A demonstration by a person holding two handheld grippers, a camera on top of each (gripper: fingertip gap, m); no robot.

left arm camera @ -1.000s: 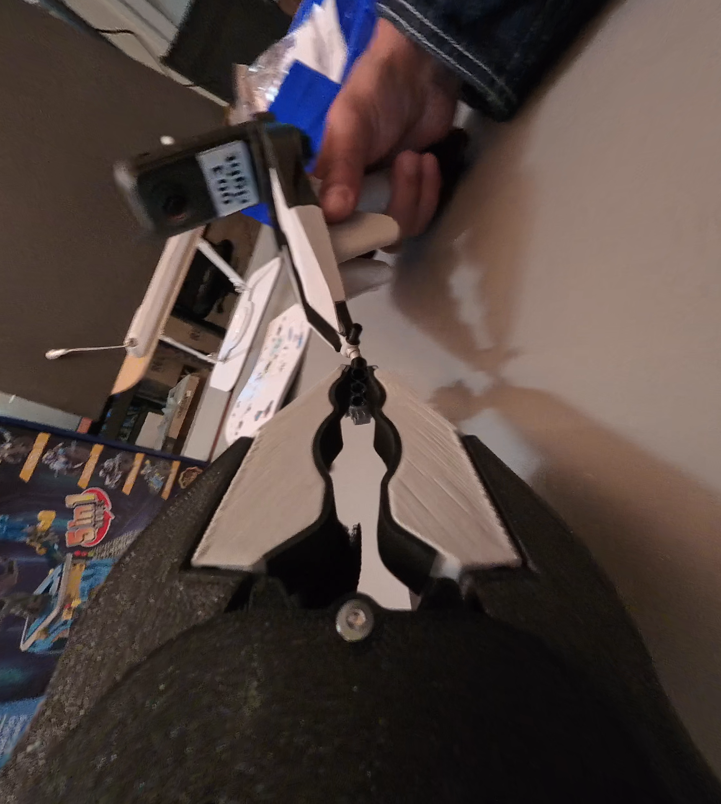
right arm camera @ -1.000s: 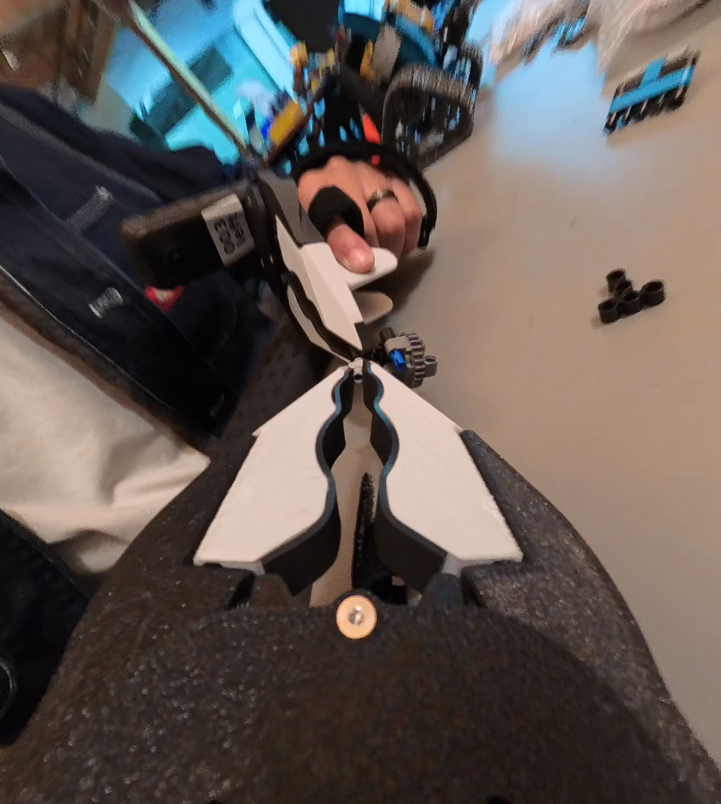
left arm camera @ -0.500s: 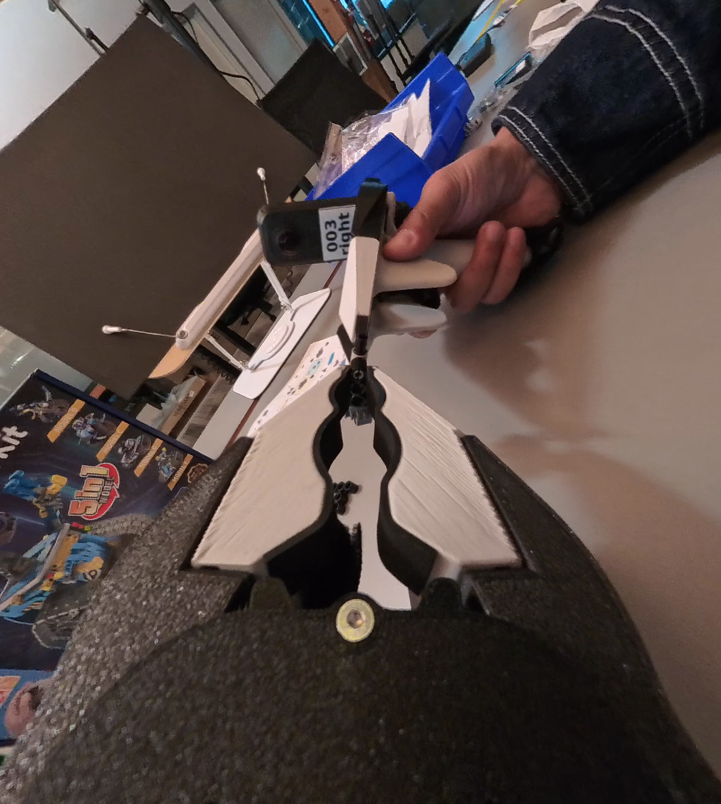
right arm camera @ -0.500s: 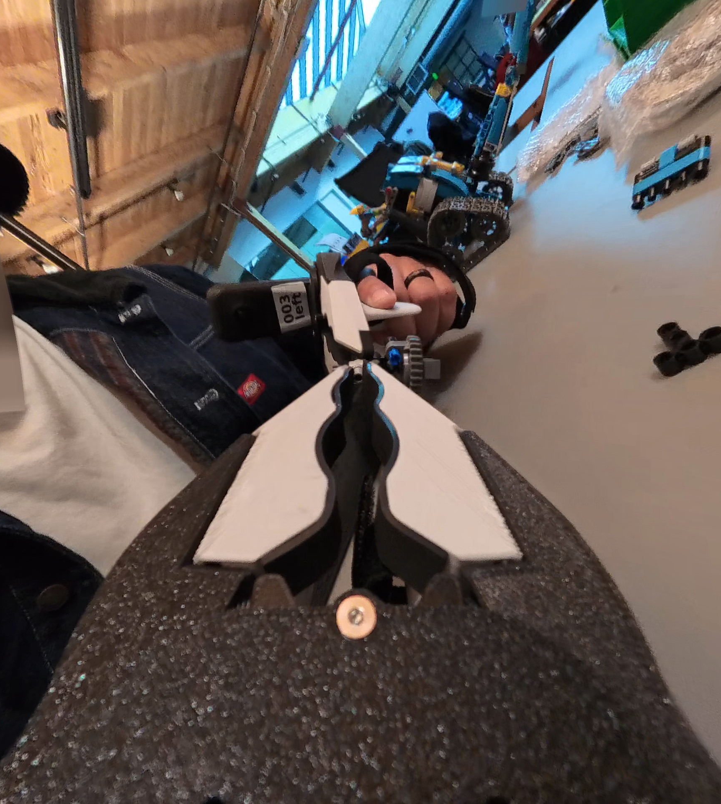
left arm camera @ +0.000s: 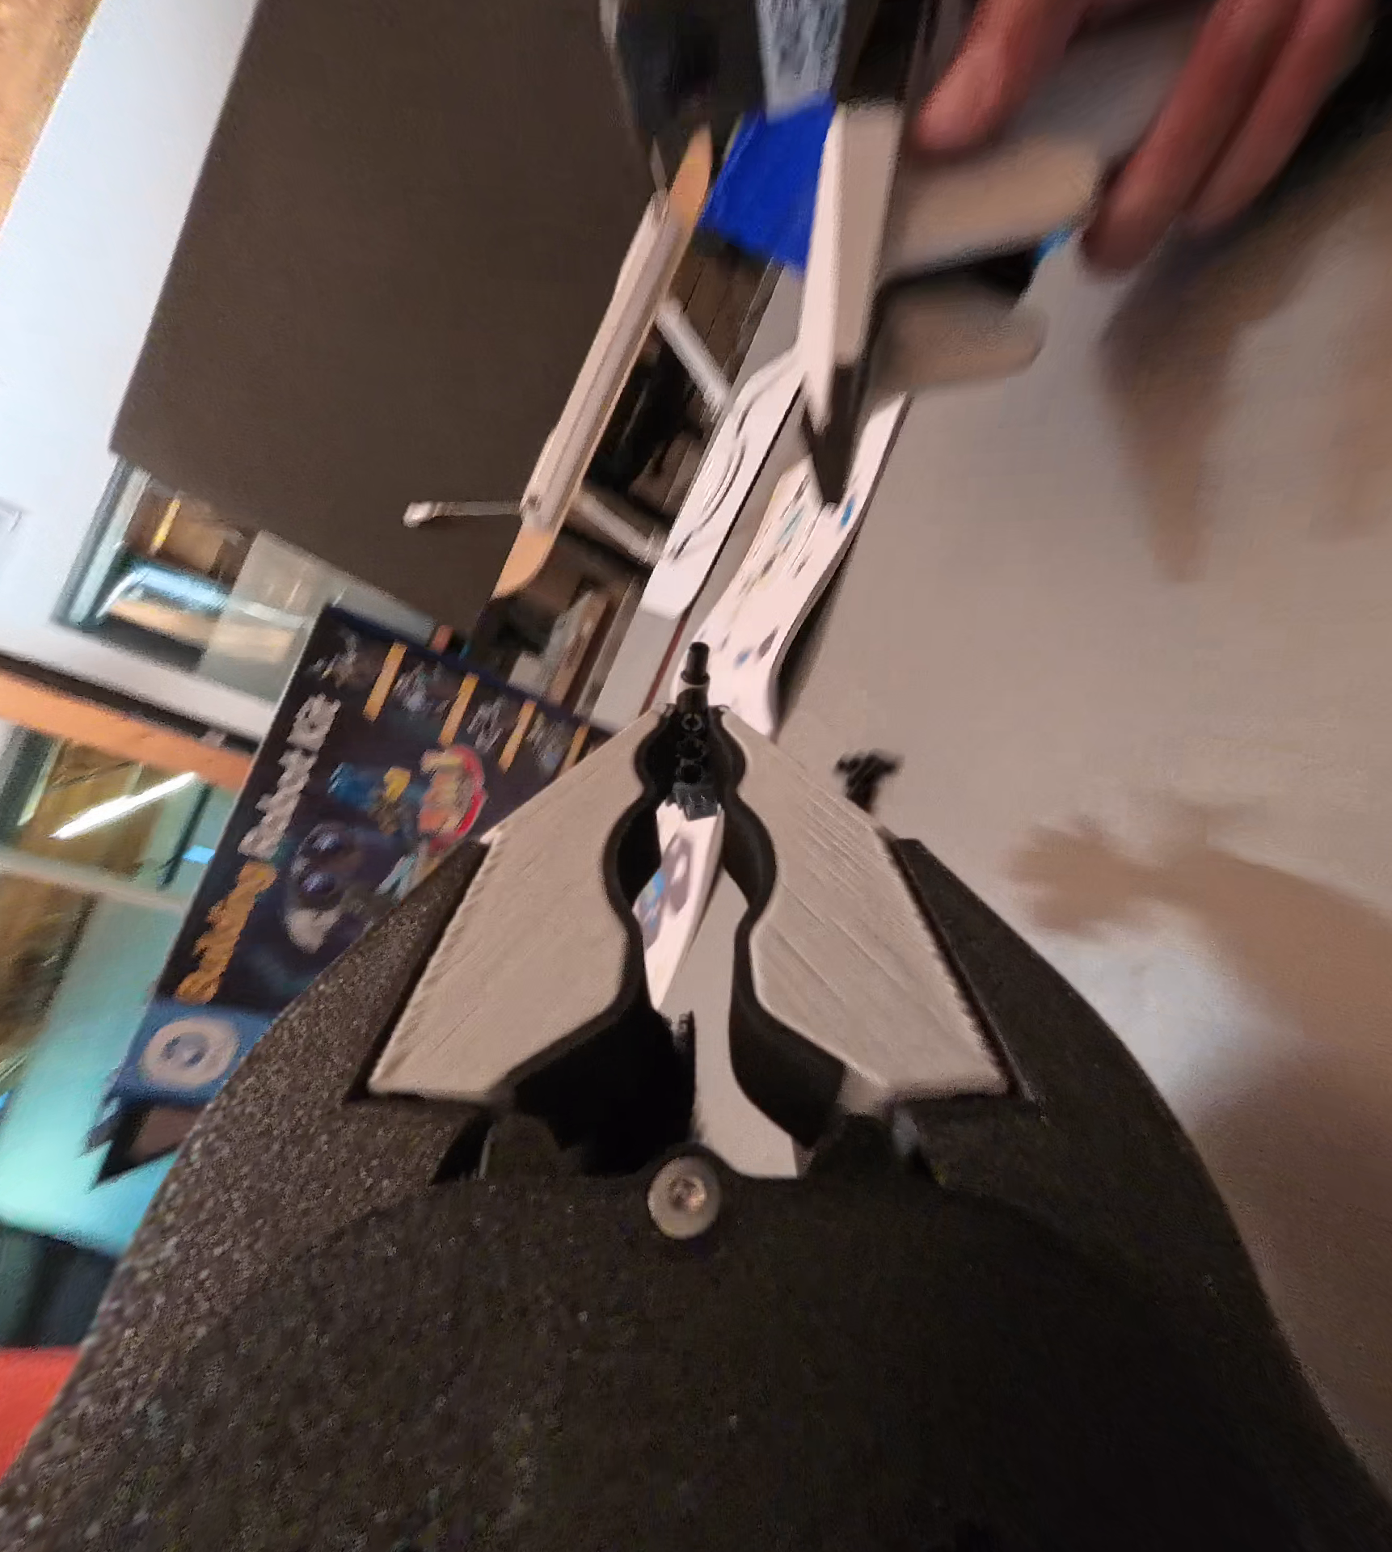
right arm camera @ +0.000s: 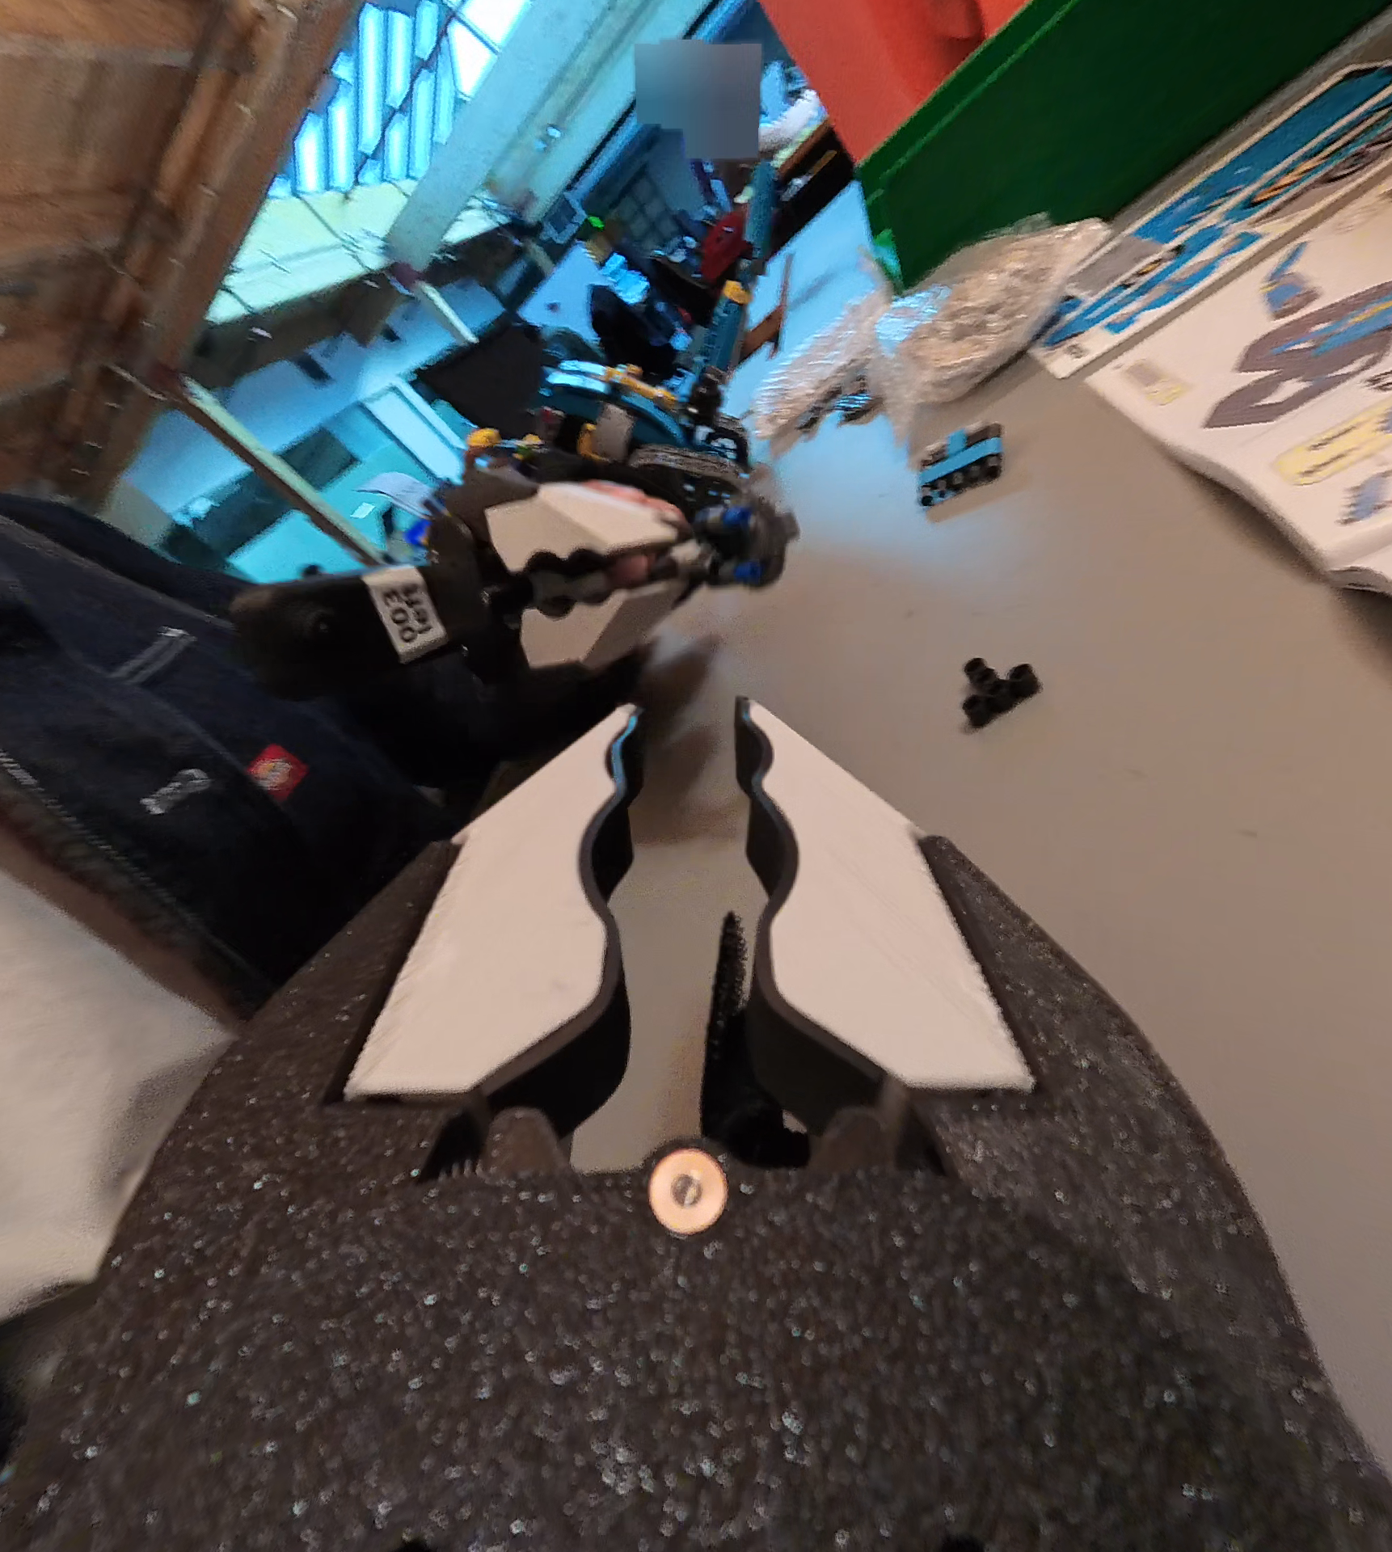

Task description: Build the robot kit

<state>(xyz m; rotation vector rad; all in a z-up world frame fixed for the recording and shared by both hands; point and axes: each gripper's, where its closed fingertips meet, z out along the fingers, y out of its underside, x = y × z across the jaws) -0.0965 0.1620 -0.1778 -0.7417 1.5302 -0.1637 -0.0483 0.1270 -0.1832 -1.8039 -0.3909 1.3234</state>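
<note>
My left gripper (left arm camera: 693, 724) is shut on a small dark brick assembly (left arm camera: 688, 760). A black peg (left arm camera: 697, 663) sticks out of the assembly's front, past the fingertips. In the right wrist view the left gripper (right arm camera: 680, 546) shows farther off, and the assembly (right arm camera: 739, 537) there shows a grey gear and blue pins. My right gripper (right arm camera: 688, 714) is open and empty over the grey table (right arm camera: 1096, 924). It also shows blurred at the top of the left wrist view (left arm camera: 831, 470), held by a hand. A black T-shaped piece (right arm camera: 999, 689) lies on the table to the right of its fingertips.
An open instruction booklet (right arm camera: 1348, 420), a small blue and black brick piece (right arm camera: 961, 466), clear plastic bags (right arm camera: 928, 344) and a green box (right arm camera: 1096, 109) lie at the far right. A tracked model (right arm camera: 659, 445) stands behind the left gripper. A dark kit box (left arm camera: 323, 806) stands at the left. Tip to tip, the grippers are about 7 centimetres apart. The black T-shaped piece (right arm camera: 999, 689) is about 10 centimetres from both grippers' fingertips.
My right gripper was shut at the tip of the assembly in my left gripper. It has opened and drawn back from it. The black peg stays on the assembly. The left grip is unchanged.
</note>
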